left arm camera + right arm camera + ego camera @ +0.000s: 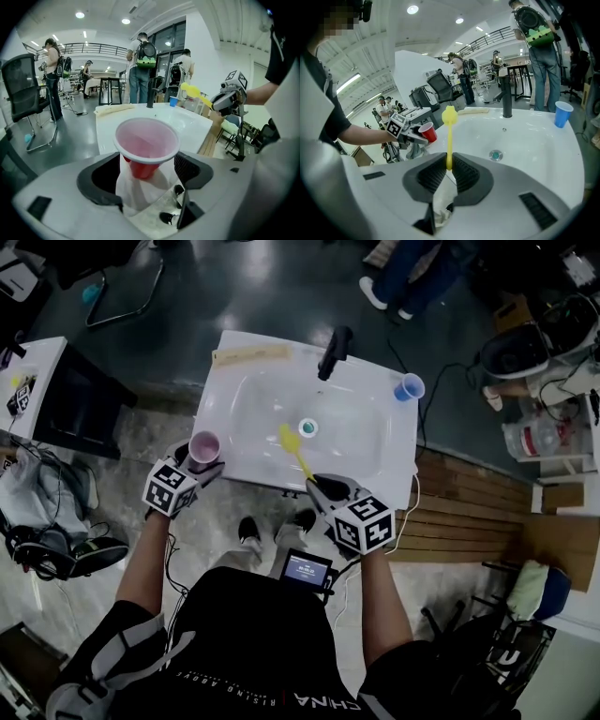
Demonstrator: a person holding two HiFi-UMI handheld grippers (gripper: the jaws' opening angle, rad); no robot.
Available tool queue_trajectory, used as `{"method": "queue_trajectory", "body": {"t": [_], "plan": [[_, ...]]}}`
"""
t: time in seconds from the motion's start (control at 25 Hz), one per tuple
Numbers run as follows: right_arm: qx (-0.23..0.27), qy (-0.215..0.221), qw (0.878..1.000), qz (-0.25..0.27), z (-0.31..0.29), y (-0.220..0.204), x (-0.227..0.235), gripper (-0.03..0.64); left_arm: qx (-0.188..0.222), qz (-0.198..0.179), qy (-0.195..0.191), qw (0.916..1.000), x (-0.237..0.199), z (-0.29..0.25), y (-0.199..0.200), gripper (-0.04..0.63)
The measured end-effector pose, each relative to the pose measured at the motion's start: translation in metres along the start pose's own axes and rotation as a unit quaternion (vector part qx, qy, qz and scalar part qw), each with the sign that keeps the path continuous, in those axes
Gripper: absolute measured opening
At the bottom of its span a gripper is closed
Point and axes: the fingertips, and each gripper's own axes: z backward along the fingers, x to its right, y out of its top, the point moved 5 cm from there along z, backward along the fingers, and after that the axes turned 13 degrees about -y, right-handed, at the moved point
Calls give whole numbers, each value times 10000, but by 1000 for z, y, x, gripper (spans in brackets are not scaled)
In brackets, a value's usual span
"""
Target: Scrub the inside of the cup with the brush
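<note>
Although framed at centre frame by the wide-spread jaws of the left hand-held gripper (pixel 147 164), the red cup (pixel 146 140) is not pressed. The yellow brush (pixel 449 133) is clamped by the right hand-held gripper (pixel 449 161).

We've got a red plastic cup (pixel 146 143) with a white rim and a pinkish inside, mouth up, sitting between the left gripper's (pixel 206 468) wide-apart jaws at the sink's (pixel 375 442) front left corner. The yellow brush (pixel 449 136), slim-handled, is pinched by its handle end in the right gripper (pixel 449 162), with its head sticking out over the basin.
</note>
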Motion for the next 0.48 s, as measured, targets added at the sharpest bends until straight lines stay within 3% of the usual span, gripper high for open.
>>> {"method": "queue_trajectory", "body": {"t": [0.2, 0.48], "plan": [[51, -34, 9999, -94, -2, -4, -3, 44, 165, 48, 133, 9998, 4, 22, -7, 342], [194, -102, 9996, -199, -2, -2, -11, 44, 734, 255, 76, 9969, 13, 66, -10, 329]]}}
